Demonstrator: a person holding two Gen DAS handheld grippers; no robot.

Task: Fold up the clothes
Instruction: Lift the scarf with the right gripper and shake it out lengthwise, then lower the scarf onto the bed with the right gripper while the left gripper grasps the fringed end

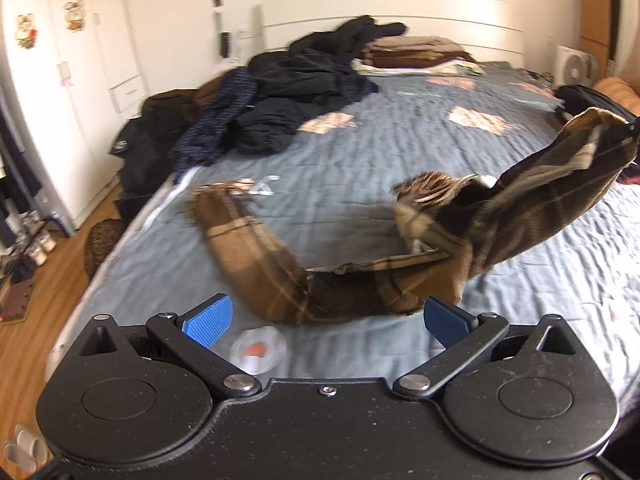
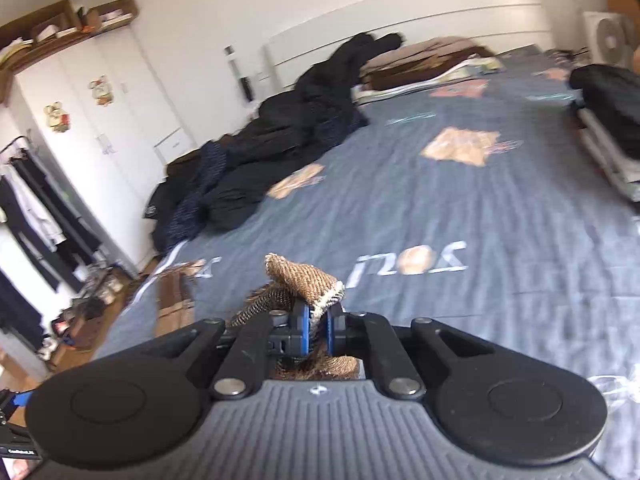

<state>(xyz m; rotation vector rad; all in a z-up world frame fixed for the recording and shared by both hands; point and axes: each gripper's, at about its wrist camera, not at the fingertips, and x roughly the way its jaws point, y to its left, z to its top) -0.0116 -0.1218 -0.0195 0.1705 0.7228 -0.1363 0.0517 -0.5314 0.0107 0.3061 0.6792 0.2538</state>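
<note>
A brown plaid scarf [image 1: 256, 252] lies on the blue bedspread [image 1: 400, 152], its left end flat and fringed. Its right end [image 1: 560, 184] is lifted into the air toward the right edge of the left wrist view. My left gripper [image 1: 324, 320] is open and empty, its blue pads just short of the scarf's near fold. My right gripper [image 2: 318, 320] is shut on a corner of the scarf [image 2: 304, 280], which sticks up between the blue pads above the bedspread [image 2: 480, 220].
A pile of dark clothes [image 1: 288, 92] covers the bed's far left side. Folded brown items [image 1: 412, 54] sit by the white headboard. A black folded stack [image 2: 612, 108] lies at the right edge. White wardrobe [image 1: 60, 100] and wooden floor [image 1: 52, 288] are to the left.
</note>
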